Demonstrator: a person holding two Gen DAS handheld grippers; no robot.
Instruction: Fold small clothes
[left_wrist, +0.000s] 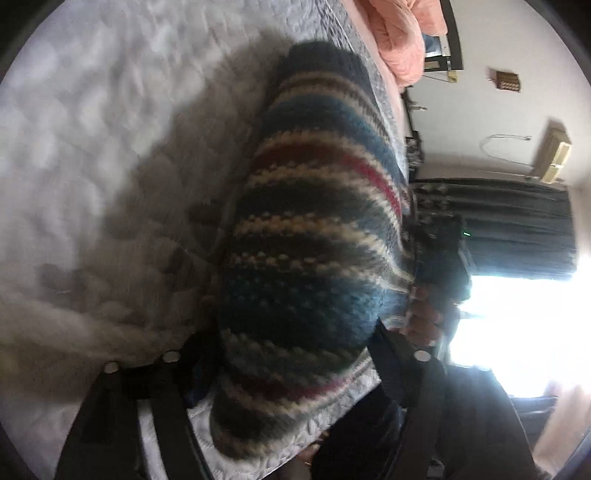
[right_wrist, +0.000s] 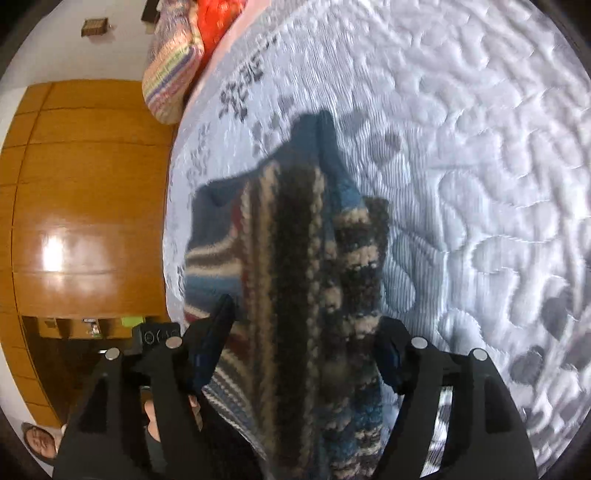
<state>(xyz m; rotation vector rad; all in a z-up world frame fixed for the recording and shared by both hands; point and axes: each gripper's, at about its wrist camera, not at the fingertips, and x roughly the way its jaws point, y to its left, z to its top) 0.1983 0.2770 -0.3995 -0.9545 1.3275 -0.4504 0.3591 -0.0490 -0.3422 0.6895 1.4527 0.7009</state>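
- The striped knitted sweater (left_wrist: 314, 236) hangs over a white quilted bed (left_wrist: 92, 129), held between the two grippers; whether its far end touches the quilt I cannot tell.
- In the left wrist view its long axis runs from the near bottom edge up to a dark navy ribbed end (left_wrist: 321, 70) pointing away from the camera; the stripes cross that axis.
- In the right wrist view the sweater (right_wrist: 295, 266) is bunched lengthwise, the stripes here running along its length, the dark blue far end (right_wrist: 317, 140) pointing away over the quilt (right_wrist: 480, 147).
- The left gripper (left_wrist: 284, 354) has its fingers spread, the knit filling the gap; whether it is clamped I cannot tell.
- The right gripper (right_wrist: 306, 332) likewise stands wide with the knit between its fingers; the grip itself is hidden.
- A hand (left_wrist: 424, 317) shows behind the sweater.
- Farther off: a pink blanket (left_wrist: 402, 40), dark curtains (left_wrist: 509, 221), a striped pillow (right_wrist: 170, 74), a wooden wardrobe (right_wrist: 85, 203).
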